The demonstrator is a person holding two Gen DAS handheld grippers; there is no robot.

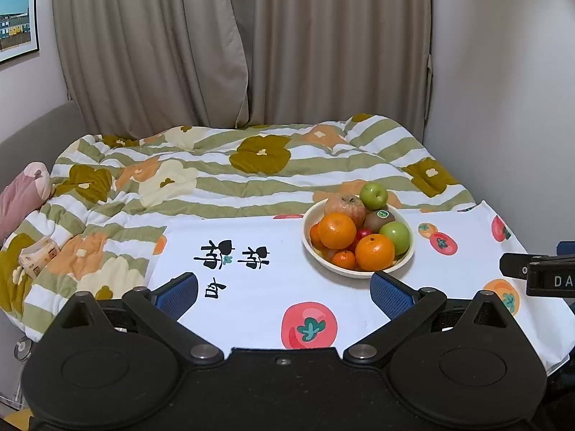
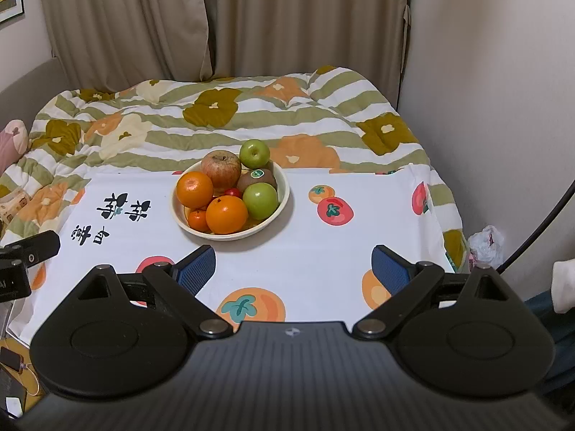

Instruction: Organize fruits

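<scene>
A cream bowl (image 1: 359, 272) (image 2: 284, 194) stands on a white tablecloth (image 1: 251, 287) (image 2: 323, 251) printed with persimmons. It holds two oranges (image 1: 336, 230) (image 2: 226, 214), small tangerines (image 1: 343, 258) (image 2: 198, 219), a reddish apple (image 1: 345, 205) (image 2: 220, 168), two green apples (image 1: 373, 195) (image 2: 260, 200), a kiwi (image 1: 378, 219) (image 2: 257, 179) and a small red fruit (image 2: 233, 191). My left gripper (image 1: 284, 292) is open, low and left of the bowl. My right gripper (image 2: 293, 269) is open, in front of the bowl. Neither touches any fruit.
A striped floral quilt (image 1: 215, 172) (image 2: 215, 115) covers the bed behind the cloth, with beige curtains (image 1: 251, 43) beyond. A pink pillow (image 1: 21, 194) lies far left. A wall (image 2: 503, 89) closes the right side. A plastic bag (image 2: 485, 242) sits by the bed's right edge.
</scene>
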